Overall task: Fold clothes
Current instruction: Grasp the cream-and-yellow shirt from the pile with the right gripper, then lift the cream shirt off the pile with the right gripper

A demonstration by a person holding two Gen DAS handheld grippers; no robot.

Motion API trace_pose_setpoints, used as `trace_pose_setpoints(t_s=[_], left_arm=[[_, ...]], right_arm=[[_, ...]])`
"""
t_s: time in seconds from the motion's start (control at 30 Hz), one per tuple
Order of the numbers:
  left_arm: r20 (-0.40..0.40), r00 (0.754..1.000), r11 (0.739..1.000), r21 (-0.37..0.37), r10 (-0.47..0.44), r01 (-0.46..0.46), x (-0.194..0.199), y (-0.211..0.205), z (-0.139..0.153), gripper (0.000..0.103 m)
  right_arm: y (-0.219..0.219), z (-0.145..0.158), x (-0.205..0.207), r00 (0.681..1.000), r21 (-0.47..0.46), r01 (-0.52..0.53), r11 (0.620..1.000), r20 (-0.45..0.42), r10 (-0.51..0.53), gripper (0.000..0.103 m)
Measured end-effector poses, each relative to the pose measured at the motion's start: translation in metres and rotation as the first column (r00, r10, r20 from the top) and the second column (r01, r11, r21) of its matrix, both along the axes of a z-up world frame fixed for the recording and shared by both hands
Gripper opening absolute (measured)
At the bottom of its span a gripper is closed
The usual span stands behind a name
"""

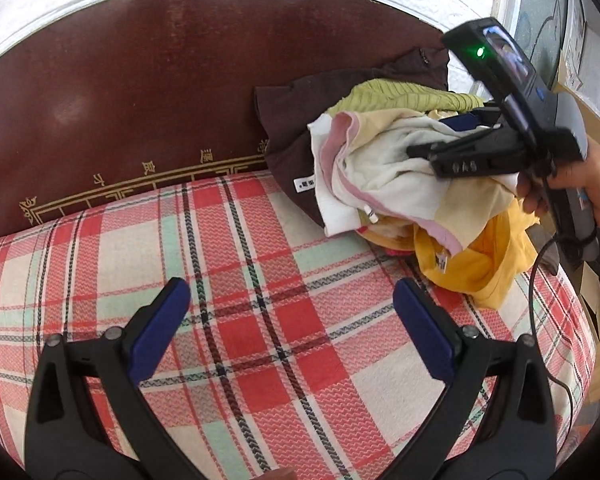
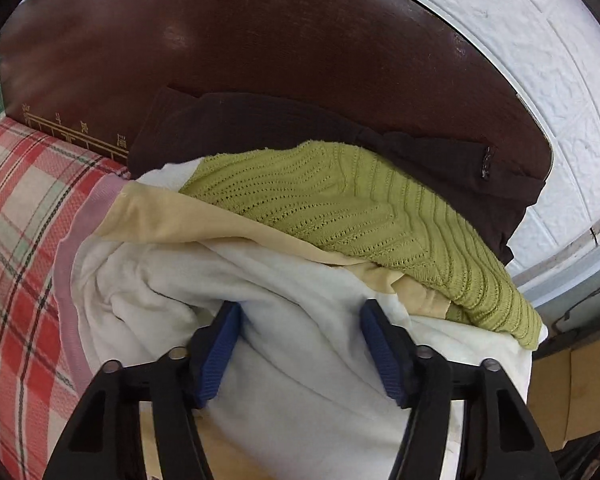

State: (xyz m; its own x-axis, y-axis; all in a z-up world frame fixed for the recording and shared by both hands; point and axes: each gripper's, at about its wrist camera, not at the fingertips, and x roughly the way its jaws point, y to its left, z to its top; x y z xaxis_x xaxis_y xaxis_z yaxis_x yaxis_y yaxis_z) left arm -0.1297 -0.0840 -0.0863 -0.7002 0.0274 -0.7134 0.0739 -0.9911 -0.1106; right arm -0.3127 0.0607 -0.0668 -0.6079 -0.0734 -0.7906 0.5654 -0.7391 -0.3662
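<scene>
The left claw [image 1: 292, 304] is hanging wide apart and empty over the bare plaid bedcover [image 1: 260, 280], well short of the pile. To its right, the clothes pile [image 1: 400, 168] is lying heaped against the dark wooden headboard [image 1: 140, 80]: a brown garment [image 2: 300, 128] at the back, a green knit [image 2: 360, 208] over it, a white top with pink trim [image 2: 292, 292] in front, and a yellow piece [image 1: 492, 256] spilling toward the bed's right edge.

The right claw [image 2: 300, 344] is pushing into that white top, jaws half narrowed with a ridge of white fabric bulging between the blue pads [image 2: 220, 356]; whether the pads are actually pinching the cloth I cannot tell.

The step in hand appears to be picking one garment out of the heap. Next, the grip needs to be firm on the white top alone, lifting it clear onto the open plaid area where the left claw is waiting.

The green knit and a cream layer [image 2: 220, 216] are overlapping the white top's far edge, so they could drag along. A cable [image 1: 540, 280] is trailing across the bed's right side.
</scene>
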Motion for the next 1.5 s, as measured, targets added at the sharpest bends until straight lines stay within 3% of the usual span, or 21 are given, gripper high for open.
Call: trace_pose_setpoints(t_s=[0.03, 0.07, 0.27, 0.43, 0.57, 0.87, 0.97, 1.07, 1.23, 1.37, 1.43, 1.5], left_arm=[[0.004, 1.000, 1.000, 0.003, 0.002, -0.002, 0.000, -0.001, -0.002, 0.102], [0.007, 1.000, 1.000, 0.005, 0.003, -0.003, 0.000, -0.003, -0.003, 0.102], [-0.010, 1.000, 0.999, 0.025, -0.020, 0.020, 0.001, 0.001, 0.002, 0.102], [-0.068, 0.995, 0.997, 0.036, -0.070, 0.073, 0.010, 0.016, 0.021, 0.102], [-0.102, 0.990, 0.994, 0.036, -0.100, 0.105, 0.017, 0.030, 0.035, 0.102], [-0.248, 0.952, 0.978, 0.059, -0.179, 0.200, 0.075, 0.034, 0.079, 0.102], [-0.306, 0.925, 0.966, 0.049, -0.226, 0.252, 0.118, 0.021, 0.087, 0.102], [-0.338, 0.899, 0.958, -0.033, -0.277, 0.283, 0.175, 0.005, 0.083, 0.102], [-0.316, 0.873, 0.927, -0.181, -0.372, 0.330, 0.259, 0.001, 0.058, 0.102], [-0.293, 0.844, 0.879, -0.312, -0.450, 0.361, 0.300, 0.032, 0.036, 0.099], [-0.298, 0.829, 0.845, -0.420, -0.473, 0.332, 0.314, 0.052, 0.029, 0.099], [-0.295, 0.832, 0.821, -0.493, -0.469, 0.288, 0.317, 0.066, 0.021, 0.099]], right_arm=[[0.002, 0.006, 0.002, 1.000, -0.019, -0.001, 1.000, 0.001, 0.001, 0.024], [0.005, 0.012, 0.005, 1.000, -0.039, 0.001, 0.999, -0.003, -0.001, 0.020], [0.045, 0.078, 0.040, 0.997, -0.254, 0.034, 0.967, -0.065, -0.052, 0.009], [0.089, 0.132, 0.078, 0.993, -0.470, 0.035, 0.882, -0.082, -0.083, 0.007], [0.107, 0.177, 0.114, 0.991, -0.583, -0.020, 0.812, -0.119, -0.061, 0.007], [0.106, 0.254, 0.196, 0.987, -0.734, -0.130, 0.666, -0.157, 0.020, 0.007], [0.095, 0.259, 0.226, 0.988, -0.766, -0.151, 0.625, -0.136, 0.072, 0.007], [0.079, 0.252, 0.252, 0.989, -0.800, -0.140, 0.584, -0.080, 0.128, 0.007], [0.042, 0.219, 0.281, 0.978, -0.816, -0.105, 0.569, 0.018, 0.206, 0.007], [0.010, 0.189, 0.303, 0.961, -0.821, -0.075, 0.566, 0.092, 0.260, 0.007], [-0.002, 0.179, 0.313, 0.956, -0.823, -0.059, 0.565, 0.116, 0.269, 0.007], [-0.009, 0.173, 0.320, 0.950, -0.830, -0.044, 0.556, 0.137, 0.280, 0.007]])
